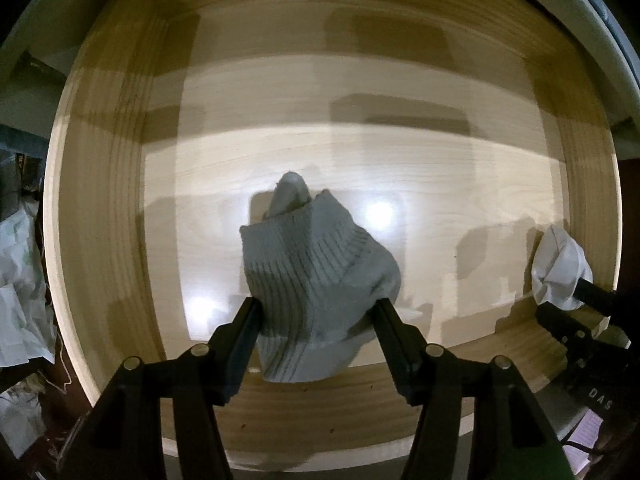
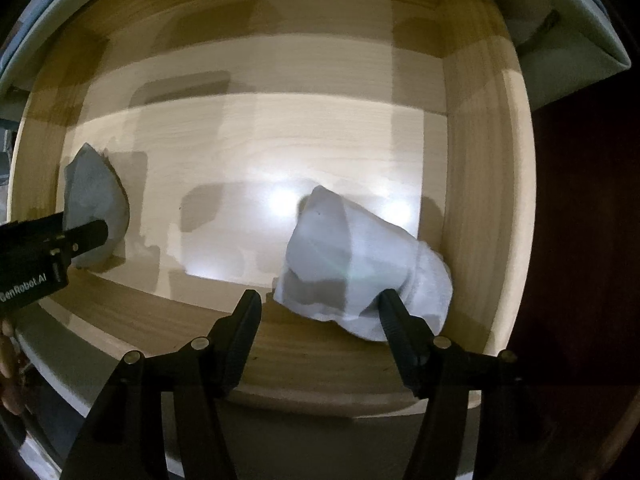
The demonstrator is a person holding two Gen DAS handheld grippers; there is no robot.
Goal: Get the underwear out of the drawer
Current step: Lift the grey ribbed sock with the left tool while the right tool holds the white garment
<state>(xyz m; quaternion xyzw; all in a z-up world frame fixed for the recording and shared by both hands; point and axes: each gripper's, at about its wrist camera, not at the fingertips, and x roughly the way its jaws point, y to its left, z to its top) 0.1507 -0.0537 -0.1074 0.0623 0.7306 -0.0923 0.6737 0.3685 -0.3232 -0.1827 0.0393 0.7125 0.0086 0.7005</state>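
A grey ribbed garment [image 1: 316, 264] is bunched between the fingers of my left gripper [image 1: 316, 304], and both pads press on its sides. It sits low in the wooden drawer [image 1: 360, 152] near the front wall. The right wrist view shows the same grey garment [image 2: 94, 200] at the left with the left gripper [image 2: 86, 236] on it. My right gripper [image 2: 318, 300] stands open. Its right fingertip rests against a white garment [image 2: 360, 264] lying in the drawer's [image 2: 280, 140] front right corner, and its left finger is apart from the cloth. That white garment [image 1: 560, 268] shows at the right edge of the left wrist view.
The drawer's wooden walls [image 1: 100, 200] enclose both garments, and its pale floor has bare room toward the back. Crumpled white paper or plastic [image 1: 20, 280] lies outside the drawer on the left. A hand [image 2: 8, 360] shows at the left edge.
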